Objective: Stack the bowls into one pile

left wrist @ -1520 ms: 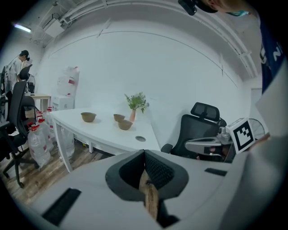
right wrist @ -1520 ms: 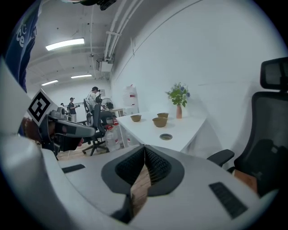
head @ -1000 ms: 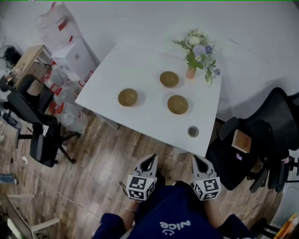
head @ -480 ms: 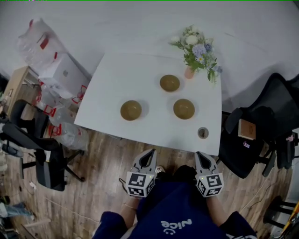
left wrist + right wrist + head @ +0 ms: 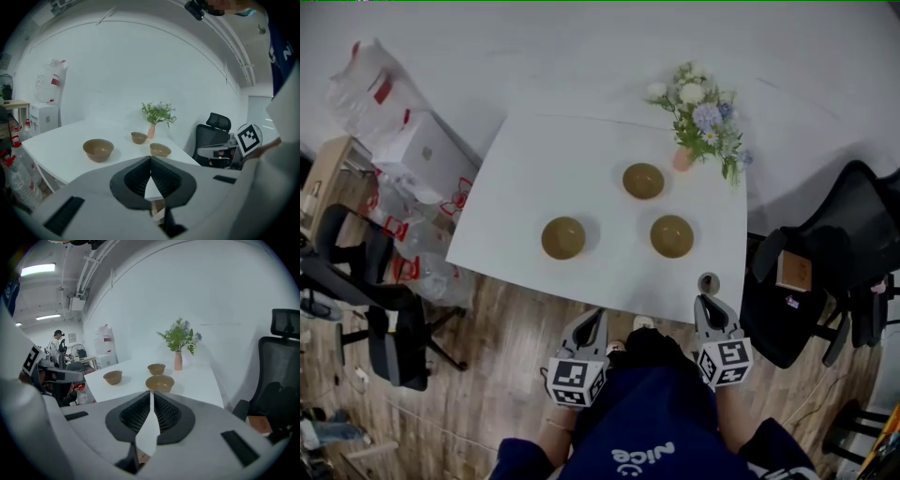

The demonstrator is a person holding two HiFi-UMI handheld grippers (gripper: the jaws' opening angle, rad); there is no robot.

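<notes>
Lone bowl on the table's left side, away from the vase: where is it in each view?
Head view: lone bowl, just left of picture centre.
Left gripper view: lone bowl, left of centre, the biggest bowl in the picture.
Right gripper view: lone bowl, left of centre, small and far off.
Shared landmark: flower vase; the bowl lies left of it in every view.

Bowls [image 5: 563, 237] well apart, vase [image 5: 682, 159] behind, cup [image 5: 709, 283] at edge

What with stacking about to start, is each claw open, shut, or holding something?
Left claw: shut, holding nothing.
Right claw: shut, holding nothing.
</notes>
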